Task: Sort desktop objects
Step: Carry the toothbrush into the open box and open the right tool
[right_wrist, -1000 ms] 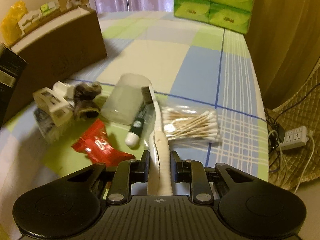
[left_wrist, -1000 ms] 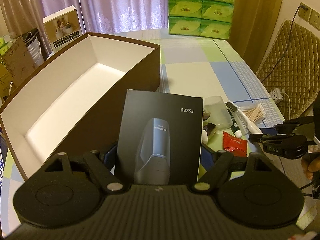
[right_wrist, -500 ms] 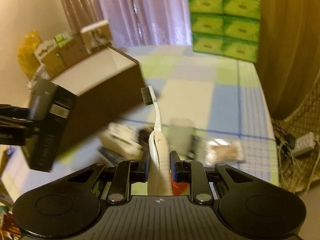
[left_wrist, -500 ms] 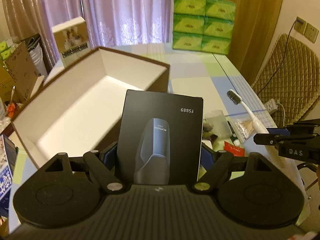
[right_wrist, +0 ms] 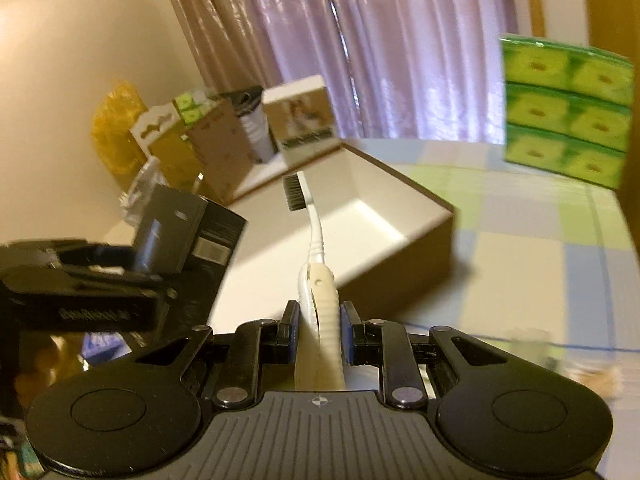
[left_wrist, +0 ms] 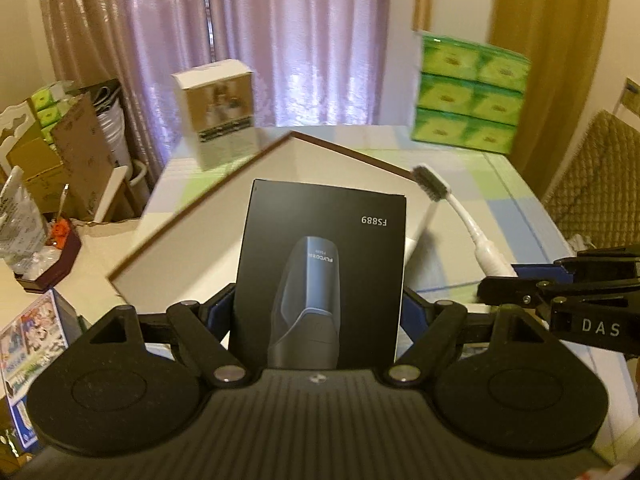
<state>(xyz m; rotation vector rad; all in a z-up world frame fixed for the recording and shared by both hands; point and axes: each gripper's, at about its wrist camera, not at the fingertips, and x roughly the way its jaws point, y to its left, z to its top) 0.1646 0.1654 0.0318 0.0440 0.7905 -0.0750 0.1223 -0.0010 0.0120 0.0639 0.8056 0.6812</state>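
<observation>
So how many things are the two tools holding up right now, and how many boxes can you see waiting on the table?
Held by the tools: 2, the black shaver box and the white toothbrush.
Boxes on the table: 2, the open brown box and the small white box.
Total: 4

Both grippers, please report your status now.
Left gripper shut on black shaver box. Right gripper shut on toothbrush. Both above open brown box. Nothing in the way.

The black carton hides the brown box's floor at frame centre; small items at the right view's lower right blur beyond telling.
</observation>
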